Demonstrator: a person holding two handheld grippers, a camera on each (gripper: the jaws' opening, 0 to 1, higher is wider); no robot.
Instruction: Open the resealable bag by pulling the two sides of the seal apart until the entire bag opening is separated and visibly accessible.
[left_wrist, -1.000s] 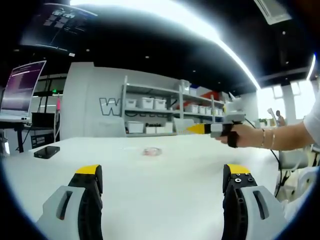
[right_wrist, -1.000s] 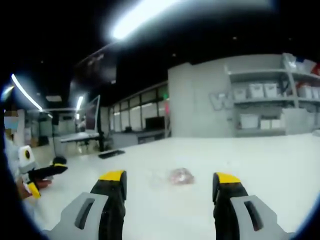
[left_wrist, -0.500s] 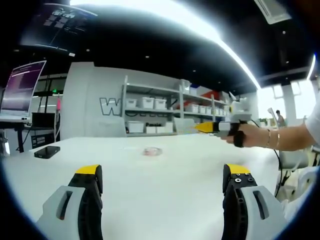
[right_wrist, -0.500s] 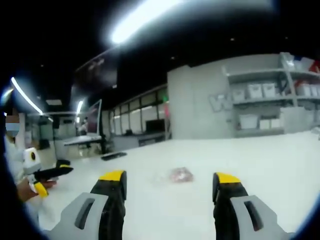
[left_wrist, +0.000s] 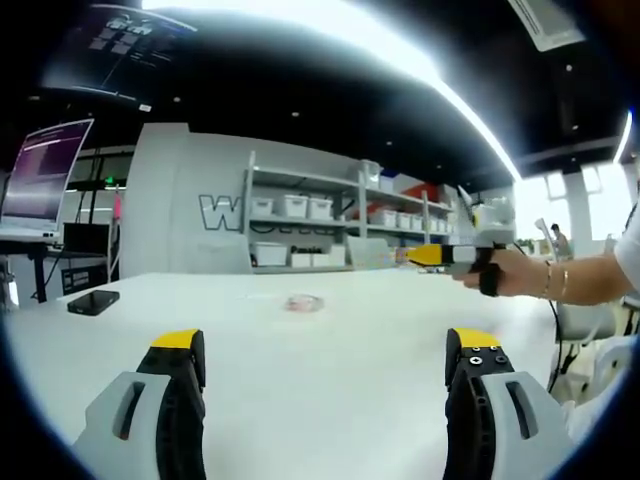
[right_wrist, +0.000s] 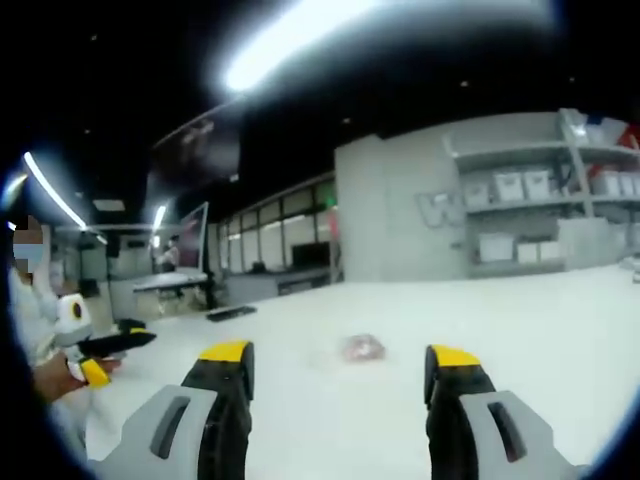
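The resealable bag (left_wrist: 303, 302) lies flat on the white table (left_wrist: 330, 400), small and pinkish, well ahead of both your grippers and touched by neither. Nearest you in the left gripper view, the left gripper (left_wrist: 325, 362) has its yellow-tipped jaws wide apart with nothing between them; in the right gripper view the right gripper (right_wrist: 340, 372) is just as wide and empty, and the bag (right_wrist: 363, 347) sits between its jaws' lines, farther off. The left gripper view alone gives you your hand (left_wrist: 505, 272) holding the right gripper above the table's right side (a bracelet on the wrist), and a dark phone (left_wrist: 93, 303) lying to the left. The right gripper view is softer and shows your other hand (right_wrist: 62, 375) gripping the left gripper at the left edge. Behind the table stand shelves (left_wrist: 330, 225) of white bins, a monitor (left_wrist: 45, 170), and a wall with large letters, of which only "W" reads clearly.
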